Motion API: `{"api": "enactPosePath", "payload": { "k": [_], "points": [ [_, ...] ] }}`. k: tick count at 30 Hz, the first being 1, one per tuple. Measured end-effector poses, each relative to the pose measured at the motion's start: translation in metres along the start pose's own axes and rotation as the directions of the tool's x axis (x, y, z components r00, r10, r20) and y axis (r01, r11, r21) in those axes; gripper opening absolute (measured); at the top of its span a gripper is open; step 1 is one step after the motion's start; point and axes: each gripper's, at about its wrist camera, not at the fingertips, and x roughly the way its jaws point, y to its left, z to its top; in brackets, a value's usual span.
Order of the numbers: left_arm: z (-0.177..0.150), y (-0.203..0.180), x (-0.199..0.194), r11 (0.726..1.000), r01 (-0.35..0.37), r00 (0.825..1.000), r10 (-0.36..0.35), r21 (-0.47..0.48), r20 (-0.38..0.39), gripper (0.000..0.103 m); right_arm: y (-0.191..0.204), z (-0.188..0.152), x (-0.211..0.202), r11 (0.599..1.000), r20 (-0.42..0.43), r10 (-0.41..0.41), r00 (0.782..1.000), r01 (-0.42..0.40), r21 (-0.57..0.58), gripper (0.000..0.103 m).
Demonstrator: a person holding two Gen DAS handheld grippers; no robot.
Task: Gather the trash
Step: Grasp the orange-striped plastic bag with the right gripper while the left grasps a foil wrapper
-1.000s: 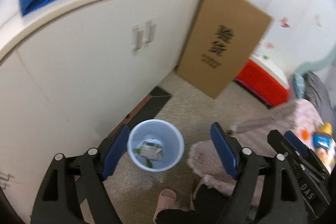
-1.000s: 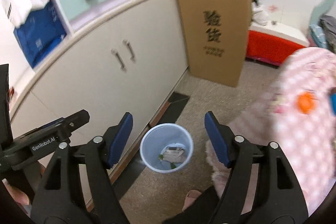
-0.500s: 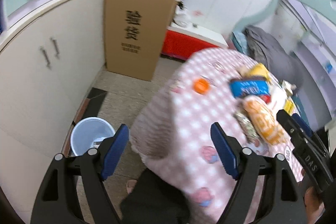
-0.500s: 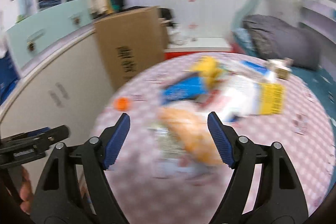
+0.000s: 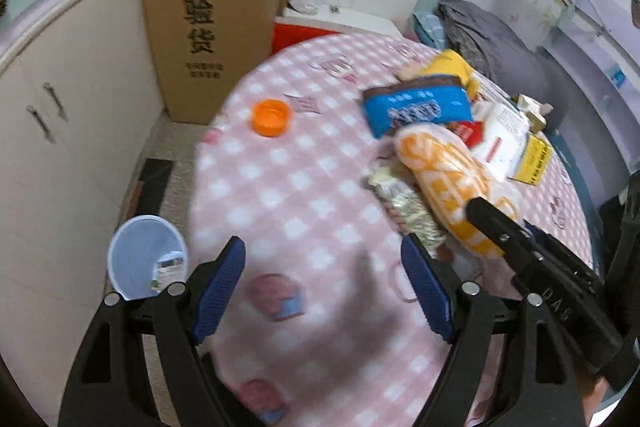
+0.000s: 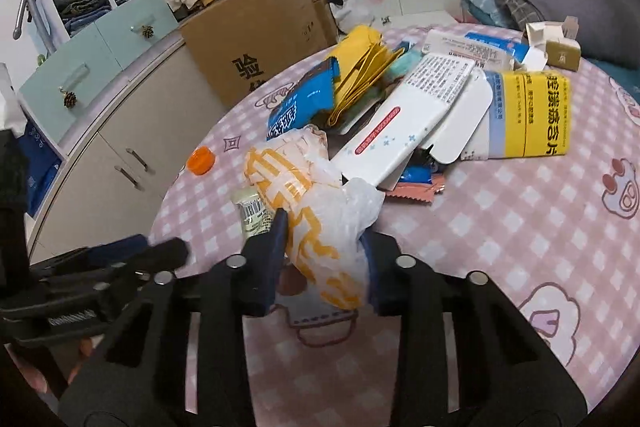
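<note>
Left wrist view: my left gripper (image 5: 324, 273) hangs spread wide over the near part of the pink checked table (image 5: 312, 187), with nothing between its blue pads. A second ago this view looked down at the floor, with the blue bin between the fingers; now the bin (image 5: 136, 255) sits low at the left, on the floor beside the white cupboard (image 5: 60, 147), with scraps of paper inside. The trash is heaped on the far right of the table: an orange-and-white plastic bag (image 5: 444, 183), a blue packet (image 5: 416, 107), a yellow cloth (image 5: 448, 65) and white boxes (image 5: 504, 135). An orange lid (image 5: 271, 117) lies alone, well apart from the heap. The big cardboard box (image 5: 208, 27) leans against the cupboard behind the table. My right gripper (image 5: 492, 223) reaches in from the right, its tip on the plastic bag.

Right wrist view: my right gripper (image 6: 324, 251) is closing on the near end of the orange-and-white plastic bag (image 6: 304, 195), and the pads already press its crinkled film on both sides. A second ago these jaws stood wide over the bin on the floor; half a second ago they were still wide above the heap. Behind the bag lie the blue packet (image 6: 304, 103), the yellow cloth (image 6: 360, 67), a white box with a red stripe (image 6: 404, 123) and a yellow-and-white box (image 6: 532, 115). The orange lid (image 6: 201, 159) sits at the table's left edge. My left gripper (image 6: 132, 255) shows at the lower left.
</note>
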Motion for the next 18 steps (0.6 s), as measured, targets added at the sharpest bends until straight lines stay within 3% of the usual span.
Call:
{"api": "enactPosePath", "payload": {
  "k": [11,14,16,18],
  "points": [
    [0.010,-0.038,0.030,0.997,0.007,1.000,-0.005,0.083,-0.015,0.074,-0.015,-0.002,-0.017,1.000,0.036,-0.022,0.999,0.021,0.021,0.027],
    [0.012,-0.049,0.035,0.991,-0.027,1.000,0.028,0.128,-0.005,0.063,-0.015,-0.001,-0.017,1.000,0.034,-0.022,0.999,0.021,0.024,0.027],
    [0.011,-0.055,0.036,0.983,-0.035,0.999,0.035,0.183,0.002,0.042,-0.014,-0.002,-0.018,0.999,0.032,-0.026,0.999,0.025,0.022,0.027],
    [0.009,-0.055,0.033,0.981,0.029,1.000,-0.027,0.192,-0.016,0.023,-0.010,-0.002,-0.019,0.999,0.035,-0.029,0.999,0.028,0.015,0.027]
  ]
}}
